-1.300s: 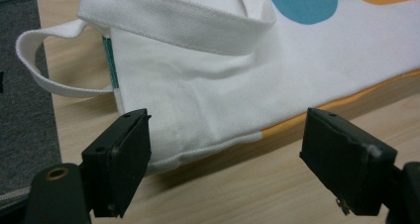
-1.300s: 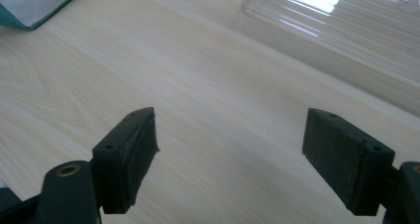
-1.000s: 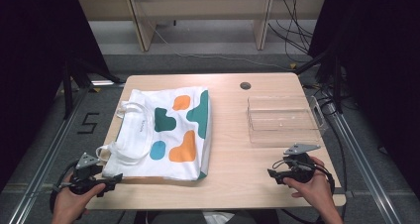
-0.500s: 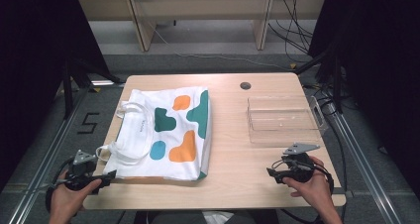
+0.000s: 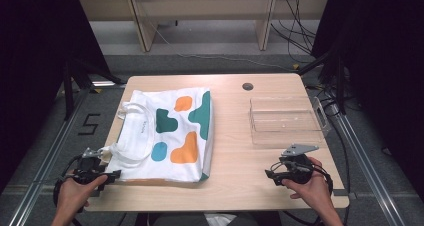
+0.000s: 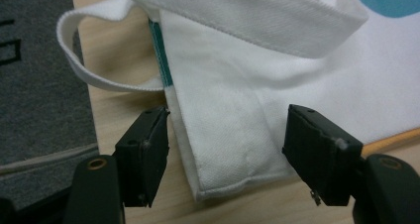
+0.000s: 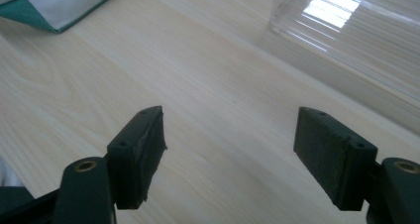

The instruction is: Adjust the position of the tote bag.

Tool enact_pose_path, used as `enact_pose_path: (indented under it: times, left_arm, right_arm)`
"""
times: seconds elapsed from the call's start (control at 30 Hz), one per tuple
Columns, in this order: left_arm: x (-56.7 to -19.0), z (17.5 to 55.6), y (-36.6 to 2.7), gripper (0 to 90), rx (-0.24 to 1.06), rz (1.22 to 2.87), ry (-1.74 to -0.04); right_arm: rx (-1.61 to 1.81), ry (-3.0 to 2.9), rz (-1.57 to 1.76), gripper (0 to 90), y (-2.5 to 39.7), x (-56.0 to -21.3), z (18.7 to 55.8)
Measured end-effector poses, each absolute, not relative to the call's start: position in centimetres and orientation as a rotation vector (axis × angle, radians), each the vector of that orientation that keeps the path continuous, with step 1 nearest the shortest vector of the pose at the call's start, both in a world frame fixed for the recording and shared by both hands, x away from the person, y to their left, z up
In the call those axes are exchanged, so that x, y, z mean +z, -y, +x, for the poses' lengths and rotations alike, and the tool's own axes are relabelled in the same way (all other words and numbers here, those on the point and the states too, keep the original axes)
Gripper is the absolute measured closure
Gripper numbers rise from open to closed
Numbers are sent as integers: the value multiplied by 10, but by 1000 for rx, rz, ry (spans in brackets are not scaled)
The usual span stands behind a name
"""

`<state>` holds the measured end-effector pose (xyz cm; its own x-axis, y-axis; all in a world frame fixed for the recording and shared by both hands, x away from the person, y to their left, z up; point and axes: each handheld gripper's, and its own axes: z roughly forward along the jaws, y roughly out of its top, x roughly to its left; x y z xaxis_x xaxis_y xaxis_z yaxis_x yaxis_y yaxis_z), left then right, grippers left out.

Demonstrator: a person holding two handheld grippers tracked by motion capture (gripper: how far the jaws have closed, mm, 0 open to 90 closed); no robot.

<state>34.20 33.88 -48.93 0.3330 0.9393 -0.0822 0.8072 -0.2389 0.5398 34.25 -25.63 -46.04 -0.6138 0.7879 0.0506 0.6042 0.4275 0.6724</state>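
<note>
A white tote bag (image 5: pixel 167 135) with orange, teal and blue blobs lies flat on the left half of the wooden table (image 5: pixel 235 186). My left gripper (image 5: pixel 107 175) sits at the bag's near left corner, open. In the left gripper view the white corner (image 6: pixel 233 149) lies between the two spread jaws, and a handle loop (image 6: pixel 94 70) curls to the left. My right gripper (image 5: pixel 272 176) rests open above bare wood near the front right, with nothing between its jaws (image 7: pixel 228 154). The bag's teal-edged corner (image 7: pixel 47 11) shows at the upper left of the right gripper view.
A clear plastic tray (image 5: pixel 285 120) stands at the right of the table, just beyond my right gripper; its ribbed wall (image 7: pixel 356 40) fills the upper right of the right gripper view. A round cable hole (image 5: pixel 247 86) sits near the back edge. Grey floor (image 6: pixel 34 85) lies left of the table.
My left gripper has slid left and slightly back along the front edge, towards the bag's near left corner. The right gripper has stayed put.
</note>
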Motion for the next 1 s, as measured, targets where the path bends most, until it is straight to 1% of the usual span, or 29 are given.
enact_pose_path:
  times: [0.03, 0.07, 0.1, 0.13, 0.17, 0.2, 0.27, 0.37, 0.4, 0.43, 0.5, 0.6, 0.7, 0.73, 0.77, 0.83, 0.87, 0.9, 0.93, 0.97, 1.0]
  left_arm:
    - [-491, 343, -338, 448, 360, 2138, -1523]
    - [-493, 343, -337, 463, 357, 2143, -1520]
    - [-491, 344, -339, 521, 332, 2163, -1512]
    - [-491, 345, -339, 521, 324, 2153, -1513]
    - [-491, 345, -339, 542, 308, 2159, -1507]
    - [-493, 345, -338, 596, 290, 2141, -1501]
    - [-490, 344, -334, 675, 313, 2197, -1465]
    - [-488, 339, -320, 694, 325, 2254, -1413]
    - [-486, 337, -317, 706, 289, 2292, -1377]
    - [-486, 334, -311, 728, 274, 2276, -1373]
    - [-483, 327, -301, 736, 255, 2328, -1301]
    - [-484, 320, -282, 742, 287, 2373, -1243]
    - [-482, 316, -268, 749, 236, 2429, -1166]
    - [-483, 314, -261, 749, 246, 2418, -1147]
    - [-484, 312, -257, 748, 253, 2411, -1154]
    - [-483, 311, -253, 747, 240, 2427, -1117]
    - [-483, 310, -249, 747, 234, 2418, -1126]
    - [-483, 309, -246, 748, 229, 2412, -1116]
    - [-482, 309, -244, 748, 202, 2434, -1099]
    - [-482, 309, -241, 748, 201, 2433, -1084]
    - [-482, 308, -239, 748, 203, 2427, -1075]
  right_arm:
    - [959, -2457, 1174, 369, 255, -458, 342]
    - [1017, -2437, 1148, 391, 250, -460, 341]
    - [1020, -2462, 1163, 391, 247, -458, 339]
    - [1001, -2477, 1128, 392, 244, -457, 339]
    - [1021, -2461, 1102, 401, 240, -458, 339]
    - [1022, -2476, 1106, 413, 238, -455, 338]
    - [1058, -2470, 1119, 415, 233, -456, 338]
    - [1056, -2483, 1098, 427, 229, -456, 340]
    - [1079, -2485, 1098, 430, 226, -456, 340]
    - [1100, -2511, 1107, 430, 220, -454, 340]
    - [1111, -2516, 1098, 429, 217, -453, 341]
    - [1136, -2527, 1061, 405, 202, -451, 342]
    - [1160, -2554, 1047, 386, 180, -451, 344]
    - [1160, -2560, 1011, 391, 173, -451, 346]
    - [1152, -2576, 982, 430, 163, -452, 349]
    - [1133, -2576, 920, 456, 149, -455, 354]
    - [1119, -2587, 934, 480, 142, -456, 358]
    - [1094, -2587, 940, 596, 132, -461, 369]
    - [1094, -2587, 940, 596, 132, -461, 369]
    - [1021, -2598, 931, 742, 126, -463, 379]
    - [1021, -2598, 931, 742, 126, -463, 379]
